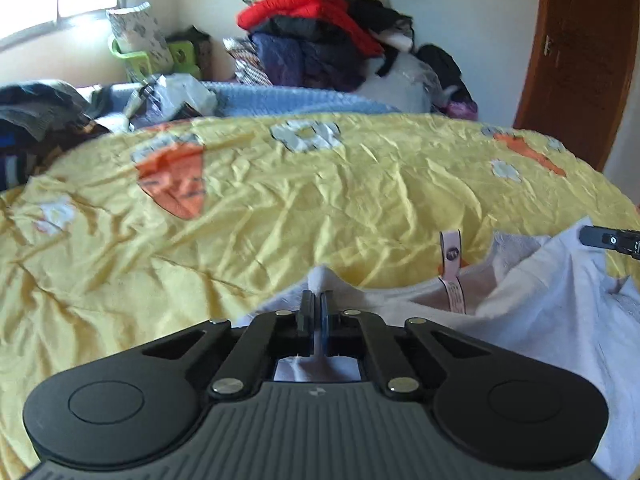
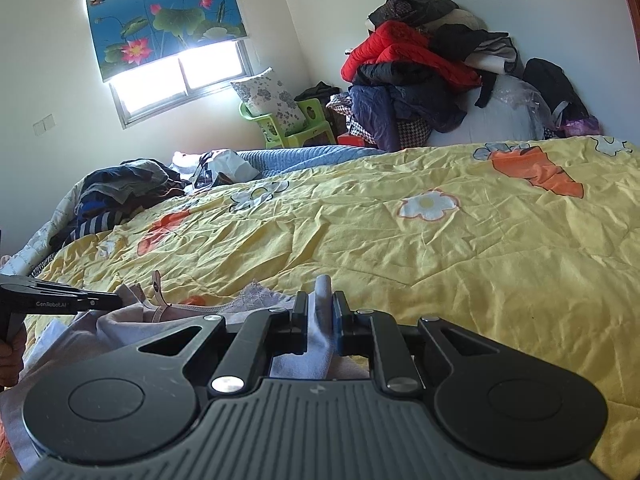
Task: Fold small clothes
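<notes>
A small white garment (image 1: 532, 308) with a pink neck label (image 1: 451, 276) lies on the yellow bedspread (image 1: 280, 208). My left gripper (image 1: 315, 304) is shut on a pinch of the white cloth at its left shoulder edge. My right gripper (image 2: 322, 312) is shut on a fold of the same garment (image 2: 132, 320) at its right side, the cloth poking up between the fingers. The right gripper's tip (image 1: 608, 239) shows at the right edge of the left wrist view; the left gripper (image 2: 100, 301) shows at the left of the right wrist view.
A heap of dark clothes (image 2: 124, 192) lies at the bed's far left. A big pile of red and dark coats (image 2: 420, 72) stands against the far wall. A green stool with a flowered pillow (image 2: 276, 108) stands below the window. A brown door (image 1: 580, 60) is at right.
</notes>
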`<state>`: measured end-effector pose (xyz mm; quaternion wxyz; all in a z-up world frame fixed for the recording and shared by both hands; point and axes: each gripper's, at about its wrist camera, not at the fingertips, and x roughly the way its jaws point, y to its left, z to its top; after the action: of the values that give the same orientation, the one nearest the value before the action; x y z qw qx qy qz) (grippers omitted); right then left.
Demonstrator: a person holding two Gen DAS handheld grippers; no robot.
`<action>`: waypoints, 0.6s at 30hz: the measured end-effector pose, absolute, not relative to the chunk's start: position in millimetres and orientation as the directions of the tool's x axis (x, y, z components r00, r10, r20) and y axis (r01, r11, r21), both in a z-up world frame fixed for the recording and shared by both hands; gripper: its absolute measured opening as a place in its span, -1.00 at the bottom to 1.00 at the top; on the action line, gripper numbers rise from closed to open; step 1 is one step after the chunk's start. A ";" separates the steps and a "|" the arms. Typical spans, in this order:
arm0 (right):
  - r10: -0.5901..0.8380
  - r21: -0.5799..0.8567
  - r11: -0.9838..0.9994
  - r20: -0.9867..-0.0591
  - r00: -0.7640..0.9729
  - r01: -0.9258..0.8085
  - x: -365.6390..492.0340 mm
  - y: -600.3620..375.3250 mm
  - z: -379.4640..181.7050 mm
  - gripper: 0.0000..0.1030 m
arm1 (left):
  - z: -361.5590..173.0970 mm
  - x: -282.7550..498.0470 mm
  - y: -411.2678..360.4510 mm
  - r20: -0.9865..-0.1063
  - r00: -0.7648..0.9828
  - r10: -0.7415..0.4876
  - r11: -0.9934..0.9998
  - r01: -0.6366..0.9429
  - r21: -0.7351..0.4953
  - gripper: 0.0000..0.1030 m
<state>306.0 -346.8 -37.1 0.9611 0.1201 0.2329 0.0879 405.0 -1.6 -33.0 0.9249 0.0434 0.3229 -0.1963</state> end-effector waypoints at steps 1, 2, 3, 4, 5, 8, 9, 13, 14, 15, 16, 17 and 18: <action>0.217 0.268 0.957 -0.414 0.884 -0.110 304.8 -347.4 -35.6 -0.66 | -29.4 402.4 2.5 -0.593 0.733 -0.333 0.925 0.376 -0.055 -0.95; 0.213 0.266 0.957 -0.396 0.893 -0.111 302.8 -348.2 -32.9 -0.69 | -24.8 400.0 8.0 -0.570 0.752 -0.331 0.931 0.357 -0.070 -0.95; 0.212 0.269 0.956 -0.366 0.906 -0.115 299.9 -349.4 -28.8 -0.69 | -20.0 398.2 13.3 -0.542 0.772 -0.332 0.936 0.342 -0.086 -0.96; 0.215 0.277 0.953 -0.335 0.917 -0.122 297.2 -351.0 -24.5 -0.71 | -16.2 396.6 17.6 -0.522 0.787 -0.327 0.940 0.328 -0.094 -0.96; 0.218 0.285 0.950 -0.308 0.926 -0.129 295.1 -353.6 -20.3 -0.72 | -13.7 395.9 20.4 -0.510 0.800 -0.316 0.945 0.313 -0.094 -0.96; 0.198 0.272 0.955 -0.292 0.936 -0.118 296.1 -355.5 -14.3 -0.73 | -12.9 401.0 23.2 -0.521 0.806 -0.280 0.957 0.278 -0.085 -0.96; 0.187 0.264 0.959 -0.316 0.930 -0.103 299.2 -355.1 -14.7 -0.73 | -14.2 403.2 23.4 -0.538 0.800 -0.266 0.961 0.264 -0.082 -0.96; 0.283 0.226 0.952 -0.385 0.879 -0.208 294.4 -332.3 -14.6 -0.57 | -10.5 393.9 18.6 -0.550 0.790 -0.270 0.957 0.285 -0.061 -0.95; 0.332 0.214 0.940 -0.404 0.853 -0.264 293.0 -321.9 -12.9 -0.33 | -8.4 389.3 14.6 -0.558 0.783 -0.274 0.954 0.294 -0.056 -0.95; 0.372 0.191 0.928 -0.428 0.824 -0.320 292.4 -309.4 -10.9 -0.24 | -7.2 383.2 10.0 -0.562 0.778 -0.281 0.950 0.307 -0.050 -0.94; 0.404 0.163 0.914 -0.458 0.791 -0.372 293.1 -296.5 -9.9 -0.18 | -6.0 378.0 5.4 -0.563 0.771 -0.296 0.944 0.325 -0.050 -0.93; 0.434 0.142 0.894 -0.507 0.745 -0.424 295.7 -281.1 -9.6 -0.22 | -4.9 373.2 0.0 -0.571 0.757 -0.317 0.935 0.349 -0.057 -0.92; 0.446 0.124 0.878 -0.560 0.698 -0.462 299.5 -264.0 -11.0 -0.23 | -5.5 370.5 -5.5 -0.589 0.733 -0.340 0.925 0.372 -0.072 -0.89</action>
<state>299.5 -264.0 -11.0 0.9212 -0.0129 0.3007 0.2465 370.5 -5.5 -5.5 0.9305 0.0253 0.3112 -0.1914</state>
